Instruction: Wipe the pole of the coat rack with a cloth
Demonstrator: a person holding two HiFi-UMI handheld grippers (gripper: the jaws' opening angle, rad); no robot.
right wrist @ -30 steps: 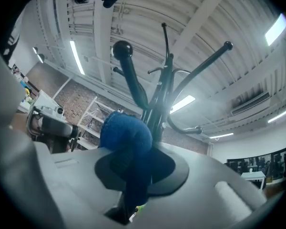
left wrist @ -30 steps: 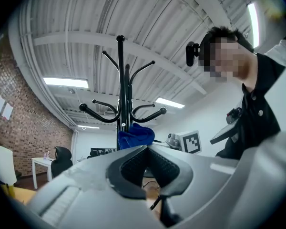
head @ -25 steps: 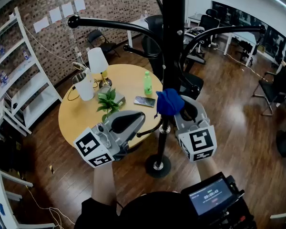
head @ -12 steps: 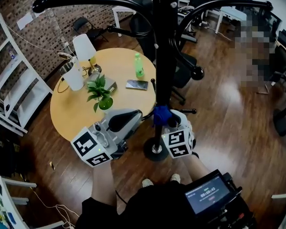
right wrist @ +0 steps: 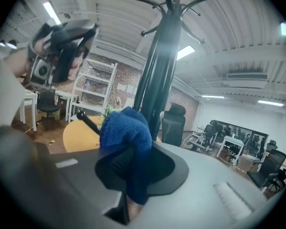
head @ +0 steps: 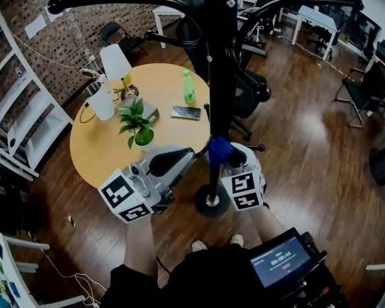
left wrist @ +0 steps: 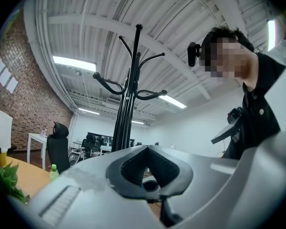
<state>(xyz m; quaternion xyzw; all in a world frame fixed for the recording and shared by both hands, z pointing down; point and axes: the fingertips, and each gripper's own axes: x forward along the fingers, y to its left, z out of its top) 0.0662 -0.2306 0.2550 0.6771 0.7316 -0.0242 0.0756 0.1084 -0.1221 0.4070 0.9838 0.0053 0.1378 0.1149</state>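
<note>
Right gripper (right wrist: 128,162) has its fingers clamped on the blue cloth (right wrist: 125,130), held against the low part of the pole (head: 219,76). Best to keep steady pressure and stroke lengthwise. Left gripper (left wrist: 150,152) hangs beside, fingers together, empty. Beyond stands the round counter (head: 102,153).

Bright, even; ceiling tube lights (left wrist: 74,63), glare on wood floor (head: 311,130), fisheye warp + dark corners, foreground prob. soft.

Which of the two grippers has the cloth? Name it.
The right gripper: its jaws are shut on the blue cloth, by the pole. The left gripper has its jaws together on nothing.
</note>
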